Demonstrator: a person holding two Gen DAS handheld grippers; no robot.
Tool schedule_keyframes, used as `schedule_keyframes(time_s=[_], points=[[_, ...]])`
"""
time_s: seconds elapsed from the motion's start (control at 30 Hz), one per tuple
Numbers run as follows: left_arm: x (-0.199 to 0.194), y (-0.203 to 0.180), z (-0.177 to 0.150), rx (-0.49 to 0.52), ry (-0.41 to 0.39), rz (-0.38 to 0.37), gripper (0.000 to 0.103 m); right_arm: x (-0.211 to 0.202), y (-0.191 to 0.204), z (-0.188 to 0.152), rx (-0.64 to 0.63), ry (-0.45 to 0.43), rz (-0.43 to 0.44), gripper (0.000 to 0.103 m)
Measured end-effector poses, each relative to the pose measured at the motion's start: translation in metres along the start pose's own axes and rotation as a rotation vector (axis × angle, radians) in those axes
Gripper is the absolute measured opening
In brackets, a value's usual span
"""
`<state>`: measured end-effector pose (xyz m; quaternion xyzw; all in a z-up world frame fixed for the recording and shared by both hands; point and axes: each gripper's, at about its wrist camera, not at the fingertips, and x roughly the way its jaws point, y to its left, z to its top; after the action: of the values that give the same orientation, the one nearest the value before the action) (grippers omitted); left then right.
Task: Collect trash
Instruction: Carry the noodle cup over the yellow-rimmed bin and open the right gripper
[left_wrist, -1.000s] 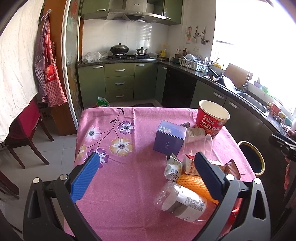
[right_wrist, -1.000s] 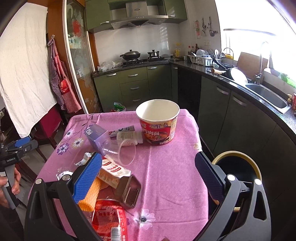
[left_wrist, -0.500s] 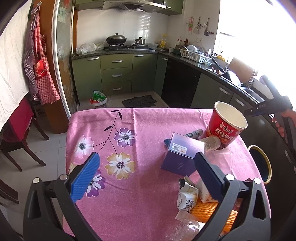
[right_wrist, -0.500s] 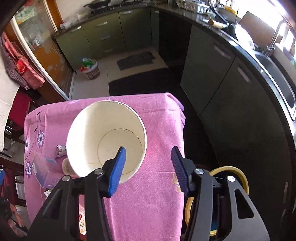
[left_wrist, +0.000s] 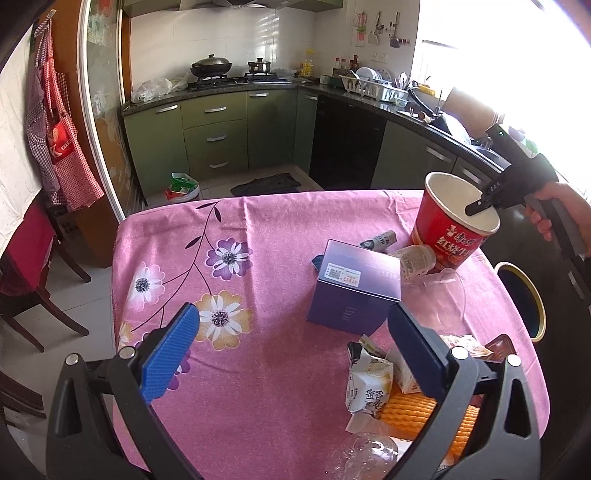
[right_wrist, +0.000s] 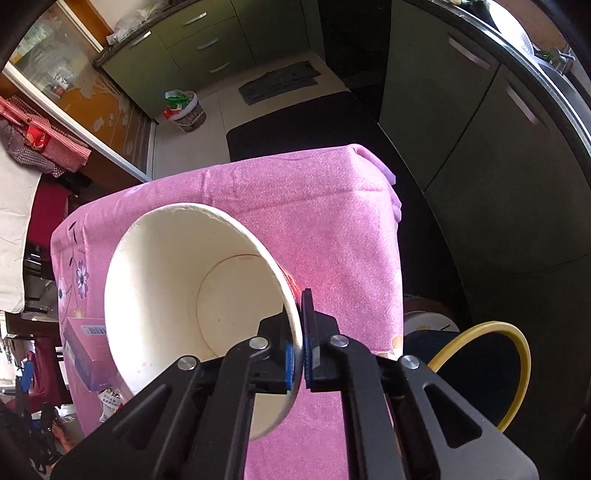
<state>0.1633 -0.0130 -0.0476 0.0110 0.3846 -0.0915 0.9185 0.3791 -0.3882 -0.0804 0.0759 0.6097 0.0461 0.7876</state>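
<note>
Looking along the left gripper (left_wrist: 291, 354), its two blue-padded fingers stand wide apart above the pink flowered tablecloth (left_wrist: 236, 236), with nothing between them. Past the right-hand finger lies a heap of trash: a purple box (left_wrist: 354, 291), a clear plastic cup (left_wrist: 439, 299) on its side, a small white bottle (left_wrist: 413, 258) lying against the box, a crumpled snack packet (left_wrist: 369, 384), an orange foam net (left_wrist: 410, 410) and a clear bottle (left_wrist: 365, 454) at the near edge. At the far right corner of the table stands a red noodle cup (left_wrist: 454, 229), tilted, its open mouth white inside. The right gripper (left_wrist: 476, 208) comes in from the right, held by a hand (left_wrist: 550, 210), and bites the cup's rim. Beside the table, on the floor, sits a dark bin with a yellow rim (left_wrist: 535, 306).

From the right wrist, the right gripper (right_wrist: 300, 354) is closed tight on the noodle cup (right_wrist: 177, 295): one pad inside the wall, the other outside, the thin rim pinched between them. The cup leans over the tablecloth (right_wrist: 332, 206), its mouth turned toward the camera. The purple box (right_wrist: 85, 350) shows behind it to the left. The bin (right_wrist: 517, 354) sits low at the right, just off the table's edge.
</note>
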Motion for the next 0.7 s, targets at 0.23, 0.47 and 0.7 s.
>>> schedule_keyframes(time_s=[0.23, 0.47, 0.7], points=[[-0.013, -0.01, 0.003, 0.03, -0.026, -0.006, 0.097, -0.09, -0.091, -0.048, 0.122, -0.085, -0.024, 0.005], [-0.01, -0.023, 0.001, 0.035, -0.002, -0.047, 0.097, -0.084, -0.224, -0.132, 0.328, -0.032, -0.139, 0.005], [-0.001, -0.033, 0.005, 0.034, 0.035, -0.044, 0.097, -0.003, -0.278, -0.165, 0.424, 0.047, -0.121, 0.006]])
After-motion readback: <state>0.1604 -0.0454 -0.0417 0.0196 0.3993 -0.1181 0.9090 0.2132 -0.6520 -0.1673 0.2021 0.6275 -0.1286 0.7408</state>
